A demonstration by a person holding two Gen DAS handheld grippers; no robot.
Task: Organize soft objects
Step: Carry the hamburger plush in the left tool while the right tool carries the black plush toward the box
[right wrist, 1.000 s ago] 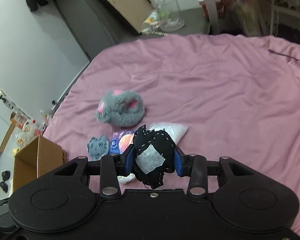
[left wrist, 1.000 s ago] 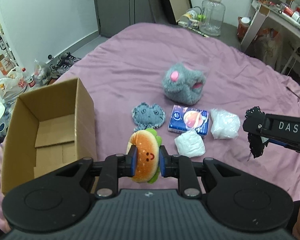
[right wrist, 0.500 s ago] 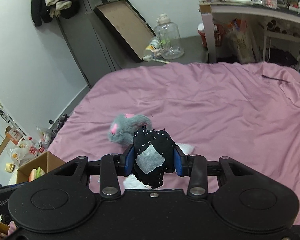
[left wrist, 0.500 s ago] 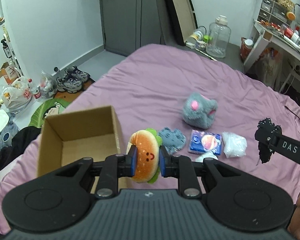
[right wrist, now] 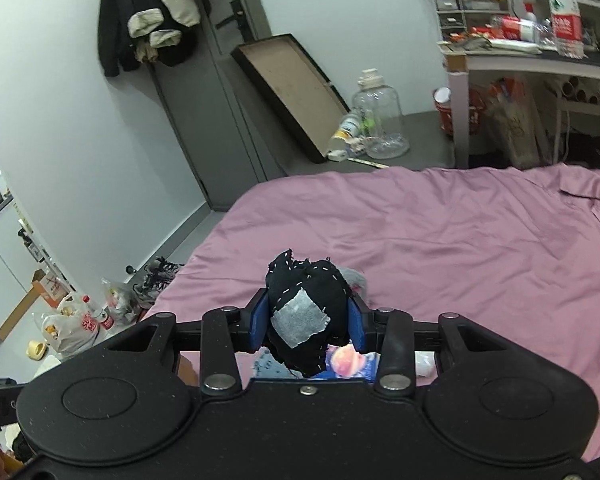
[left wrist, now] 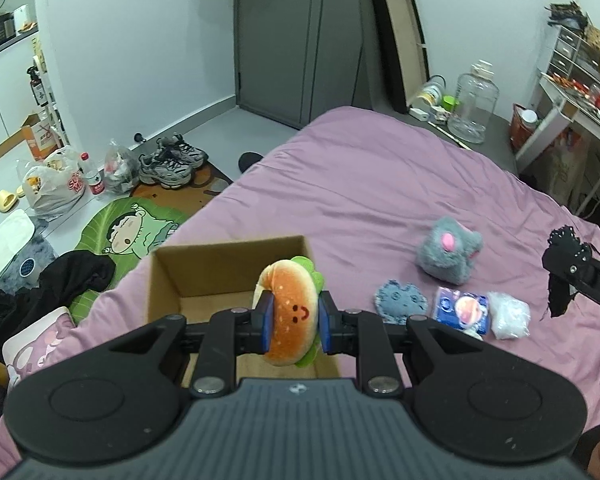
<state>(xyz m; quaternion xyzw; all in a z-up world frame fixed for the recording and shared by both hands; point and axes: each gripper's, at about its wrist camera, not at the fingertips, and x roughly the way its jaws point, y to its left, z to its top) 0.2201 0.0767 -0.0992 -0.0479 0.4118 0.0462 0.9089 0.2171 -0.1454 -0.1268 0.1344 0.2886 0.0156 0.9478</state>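
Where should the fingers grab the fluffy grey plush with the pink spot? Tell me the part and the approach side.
Take the grey plush across its rounded body, coming from above. It sits as a bulky mound on the purple bedspread, apart from the flat grey patch and tissue pack nearer the camera, so a top-down pinch across its narrower width looks clear. Its fur will likely compress, so close well in.

left tongs [left wrist: 292,323] clamped, right tongs [right wrist: 308,323] clamped
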